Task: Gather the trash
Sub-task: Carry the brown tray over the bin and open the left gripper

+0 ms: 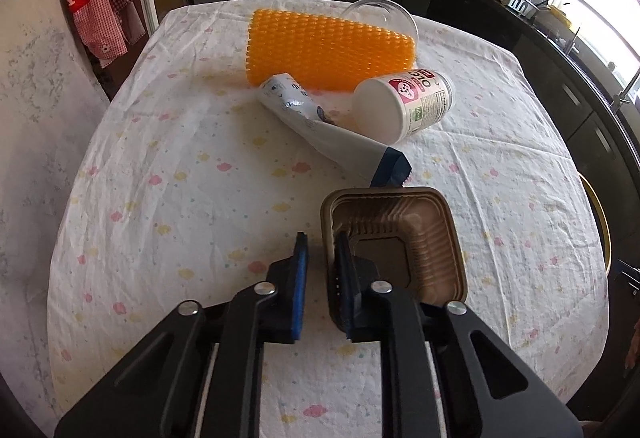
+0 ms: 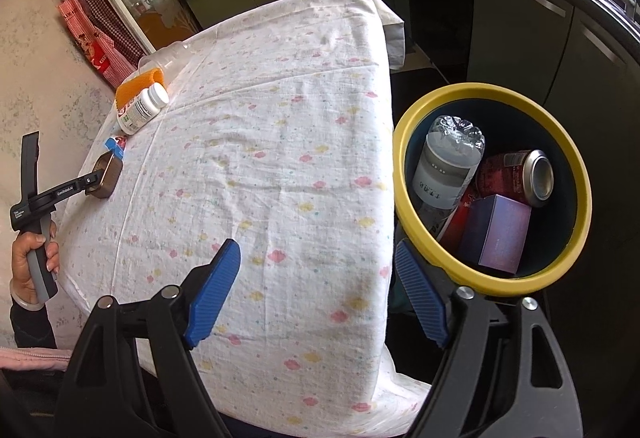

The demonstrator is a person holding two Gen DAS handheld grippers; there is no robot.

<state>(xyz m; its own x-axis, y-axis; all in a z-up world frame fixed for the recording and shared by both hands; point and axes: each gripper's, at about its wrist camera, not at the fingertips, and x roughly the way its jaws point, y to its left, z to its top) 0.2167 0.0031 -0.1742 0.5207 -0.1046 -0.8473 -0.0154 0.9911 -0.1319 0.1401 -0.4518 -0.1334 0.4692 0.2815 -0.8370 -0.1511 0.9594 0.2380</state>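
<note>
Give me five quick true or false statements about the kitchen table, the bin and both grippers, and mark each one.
1. The left gripper is closed on the wall of the brown tray. True.
2. The right gripper holds a can. False: its jaws are open and hold nothing; the can lies in the bin.
3. The yellow-rimmed bin is empty. False: it holds a plastic bottle, the can and a box.
4. The white pill bottle lies on its side. True.
5. The orange spiky roll is in the bin. False: it lies on the tablecloth.
</note>
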